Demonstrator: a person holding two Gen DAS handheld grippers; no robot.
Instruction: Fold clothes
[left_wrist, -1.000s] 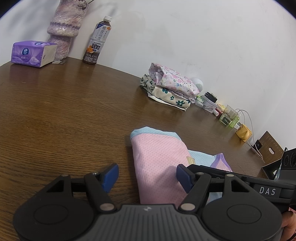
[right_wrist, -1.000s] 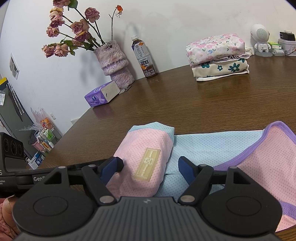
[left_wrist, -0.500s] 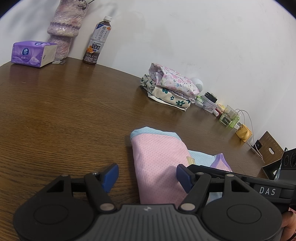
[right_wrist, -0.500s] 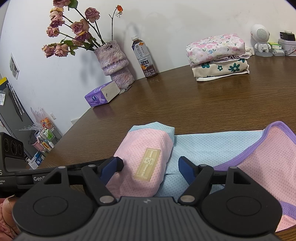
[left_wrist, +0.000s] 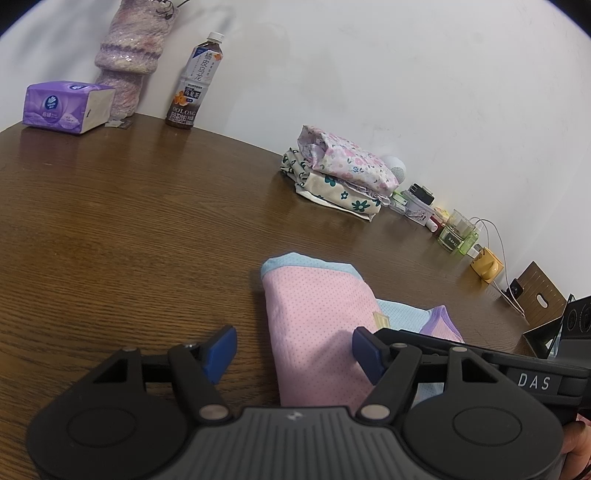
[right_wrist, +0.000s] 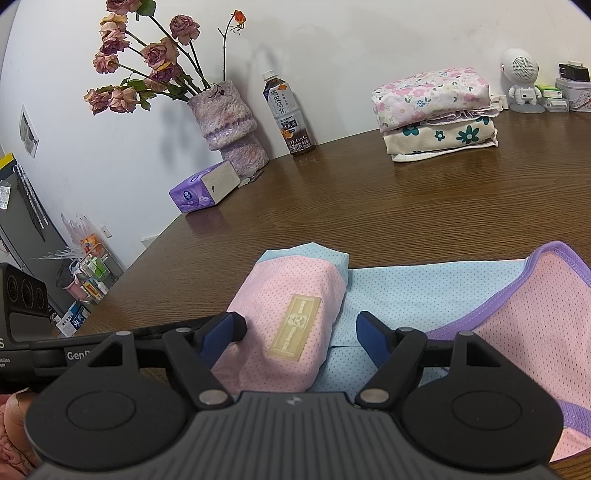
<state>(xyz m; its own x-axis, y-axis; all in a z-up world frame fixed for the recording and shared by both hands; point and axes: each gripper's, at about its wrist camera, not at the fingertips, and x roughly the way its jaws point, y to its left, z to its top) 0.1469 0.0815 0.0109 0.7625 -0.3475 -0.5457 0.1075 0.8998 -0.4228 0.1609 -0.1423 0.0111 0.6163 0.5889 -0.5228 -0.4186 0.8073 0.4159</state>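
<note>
A pink mesh garment (left_wrist: 317, 325) with light blue and purple trim lies partly folded on the brown wooden table (left_wrist: 110, 221). My left gripper (left_wrist: 293, 350) stands open over its near left edge, the pink fold between the blue pads (left_wrist: 221, 349) without being pressed. In the right wrist view the folded pink part (right_wrist: 295, 314) carries a beige label, and a blue layer (right_wrist: 406, 291) and a purple-edged pink flap (right_wrist: 535, 314) spread to the right. My right gripper (right_wrist: 299, 334) is open, its fingers either side of the pink fold.
A stack of folded floral clothes (right_wrist: 436, 110) sits at the table's back. A tea bottle (right_wrist: 288, 114), a vase of dried roses (right_wrist: 229, 122) and a purple tissue box (right_wrist: 205, 188) stand by the wall. Small items (left_wrist: 454, 232) line the far right edge.
</note>
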